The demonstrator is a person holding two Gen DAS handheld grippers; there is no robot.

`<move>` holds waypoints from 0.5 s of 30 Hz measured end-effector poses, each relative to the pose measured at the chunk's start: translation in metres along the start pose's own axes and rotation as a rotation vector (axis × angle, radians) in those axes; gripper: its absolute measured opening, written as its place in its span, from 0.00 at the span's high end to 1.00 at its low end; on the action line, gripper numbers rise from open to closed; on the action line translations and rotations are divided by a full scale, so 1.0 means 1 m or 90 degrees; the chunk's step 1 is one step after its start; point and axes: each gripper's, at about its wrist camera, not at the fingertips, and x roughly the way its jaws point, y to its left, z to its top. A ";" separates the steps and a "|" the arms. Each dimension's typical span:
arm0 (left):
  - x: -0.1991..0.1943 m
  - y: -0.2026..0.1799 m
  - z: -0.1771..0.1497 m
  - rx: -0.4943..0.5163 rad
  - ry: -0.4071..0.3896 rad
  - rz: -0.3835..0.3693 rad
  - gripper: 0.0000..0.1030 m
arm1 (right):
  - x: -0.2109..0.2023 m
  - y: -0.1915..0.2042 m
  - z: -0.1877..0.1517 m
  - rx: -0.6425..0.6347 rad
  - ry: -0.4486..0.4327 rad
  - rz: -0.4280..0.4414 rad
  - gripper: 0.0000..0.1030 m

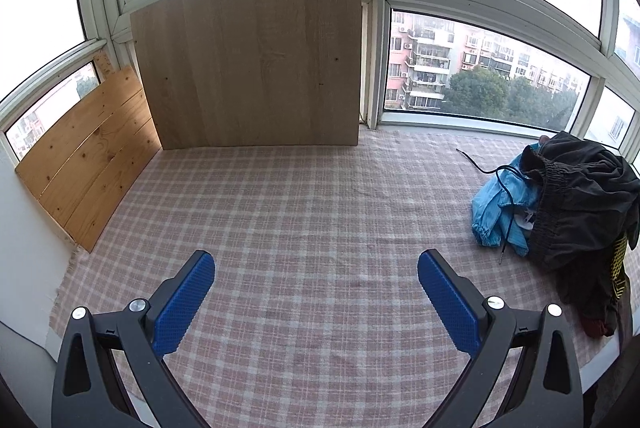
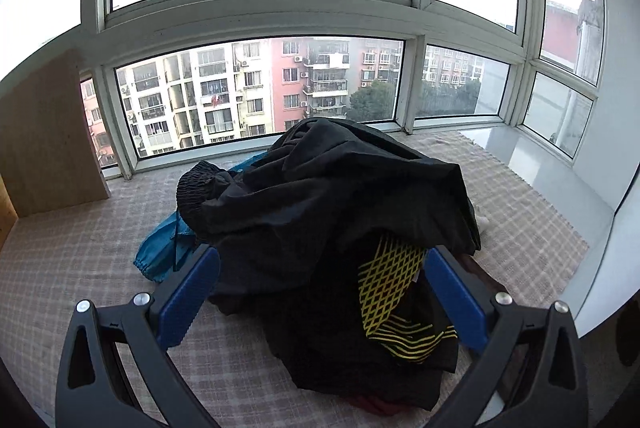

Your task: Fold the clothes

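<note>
A heap of clothes lies on the pink checked cloth [image 1: 300,195]. On top is a black garment [image 2: 328,187] with an elastic waistband; under it are a blue garment [image 2: 168,248] and a black-and-yellow patterned one [image 2: 388,280]. In the left wrist view the heap [image 1: 576,195] sits at the far right. My left gripper [image 1: 316,260] is open and empty over bare cloth, left of the heap. My right gripper [image 2: 320,256] is open, its fingers on either side of the near part of the heap, holding nothing.
A tall wooden board [image 1: 256,59] leans against the window at the back, and a pine plank panel [image 1: 88,159] leans at the left. A thin black cord [image 1: 500,183] trails from the blue garment [image 1: 504,203]. A white sill [image 2: 552,167] borders the cloth at the right.
</note>
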 end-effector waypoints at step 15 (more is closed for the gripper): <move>0.005 0.004 -0.004 -0.052 0.005 0.062 0.01 | 0.148 0.005 0.036 -0.017 0.117 0.028 0.38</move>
